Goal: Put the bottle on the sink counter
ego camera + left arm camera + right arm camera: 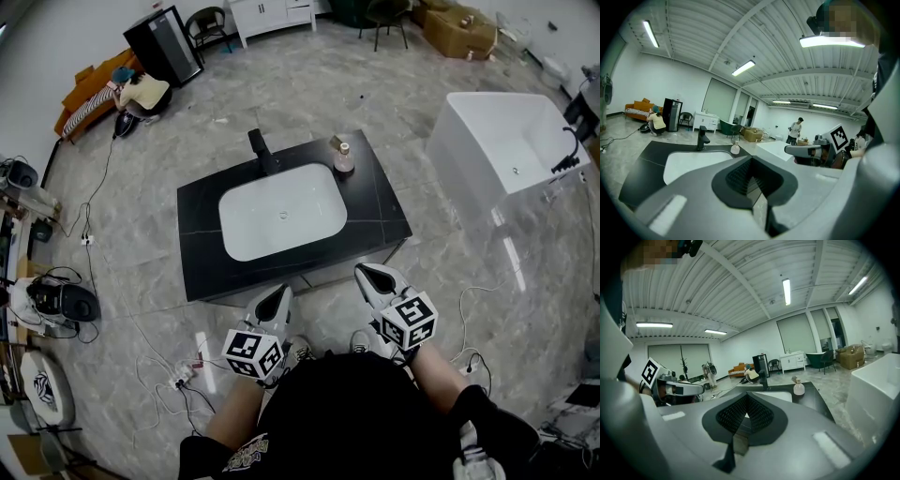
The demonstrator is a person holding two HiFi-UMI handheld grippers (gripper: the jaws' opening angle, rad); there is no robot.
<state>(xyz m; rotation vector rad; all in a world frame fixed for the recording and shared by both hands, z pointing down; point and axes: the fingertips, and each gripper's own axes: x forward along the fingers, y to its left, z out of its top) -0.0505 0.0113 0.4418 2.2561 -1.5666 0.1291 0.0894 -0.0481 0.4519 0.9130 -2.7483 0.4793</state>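
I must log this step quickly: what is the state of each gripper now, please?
Left grey two-jaw gripper: closed, holding nothing.
Right grey two-jaw gripper: closed, holding nothing.

The black sink counter (pixel 380 220) stands on a grey marble floor (pixel 394 103). A white basin (pixel 283 211) is sunk into its top, with a black faucet (pixel 262 150) upright at the basin's far edge. 1 small round bottle (pixel 344 159) stands near the counter's far right corner, apart from the faucet
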